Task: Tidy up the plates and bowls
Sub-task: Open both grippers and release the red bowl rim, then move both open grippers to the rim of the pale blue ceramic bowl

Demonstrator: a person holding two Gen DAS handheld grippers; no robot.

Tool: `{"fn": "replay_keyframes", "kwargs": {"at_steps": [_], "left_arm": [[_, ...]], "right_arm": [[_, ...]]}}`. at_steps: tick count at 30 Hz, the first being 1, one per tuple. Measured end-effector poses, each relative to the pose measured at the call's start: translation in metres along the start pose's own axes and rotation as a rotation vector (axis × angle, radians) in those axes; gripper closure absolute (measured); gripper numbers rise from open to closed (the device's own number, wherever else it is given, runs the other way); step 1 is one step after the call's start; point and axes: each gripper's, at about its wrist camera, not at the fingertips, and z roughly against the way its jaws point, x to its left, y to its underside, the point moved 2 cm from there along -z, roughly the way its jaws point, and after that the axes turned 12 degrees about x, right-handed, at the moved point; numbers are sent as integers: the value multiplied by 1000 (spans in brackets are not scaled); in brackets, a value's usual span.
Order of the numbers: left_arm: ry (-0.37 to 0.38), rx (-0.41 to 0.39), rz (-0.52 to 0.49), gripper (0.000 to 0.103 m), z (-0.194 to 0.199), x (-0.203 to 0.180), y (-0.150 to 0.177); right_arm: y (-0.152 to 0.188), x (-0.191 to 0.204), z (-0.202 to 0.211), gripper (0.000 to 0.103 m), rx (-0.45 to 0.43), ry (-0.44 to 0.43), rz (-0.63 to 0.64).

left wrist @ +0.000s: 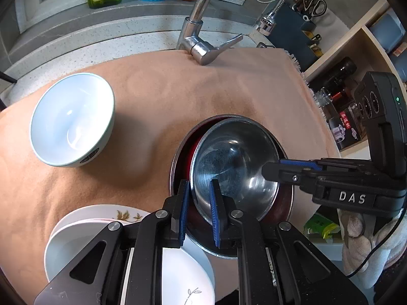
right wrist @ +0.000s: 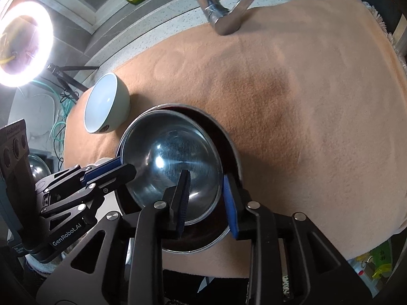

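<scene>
Steel bowl [left wrist: 235, 162] sits nested inside a larger red-lined metal bowl [left wrist: 182, 157] on the tan cloth [left wrist: 157, 96] that covers the counter, and everything else is placed from it here. Its rim leans toward one side of the outer bowl, leaving a crescent of the dark red lining visible on the side toward the pale green bowl [left wrist: 72, 119].

The left gripper [left wrist: 199, 204] is clamped on the steel bowl's near rim, one blue pad outside the wall and one inside, the jaws nearly together. The right gripper [right wrist: 207, 198] straddles the opposite part of the same rim, one finger inside the bowl and the other outside; its jaws stand slightly apart and the outer pad [right wrist: 230, 203] shows a thin gap to the wall, so it has let go.

The pale green bowl stands apart from the steel bowl, upright on the cloth. White plates [left wrist: 76, 231], stacked, lie just beside the steel bowl, partly under the left gripper's body. Beyond the steel bowl, at the cloth's far edge, rises a chrome faucet [left wrist: 201, 43].
</scene>
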Motion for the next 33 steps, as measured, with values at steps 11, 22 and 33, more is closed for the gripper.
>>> {"fn": "replay_keyframes", "kwargs": {"at_steps": [11,22,33], "left_arm": [[52,20,15,90,1,6,0],[87,-105,47,90,49,40,1],[-20,-201,232,91,76,128,-5]], "right_arm": [[4,-4,1,74,8,-37,-26],[-2,14,38,74,-144,37,33],[-44,54,33,74,-193,-36,75]]}}
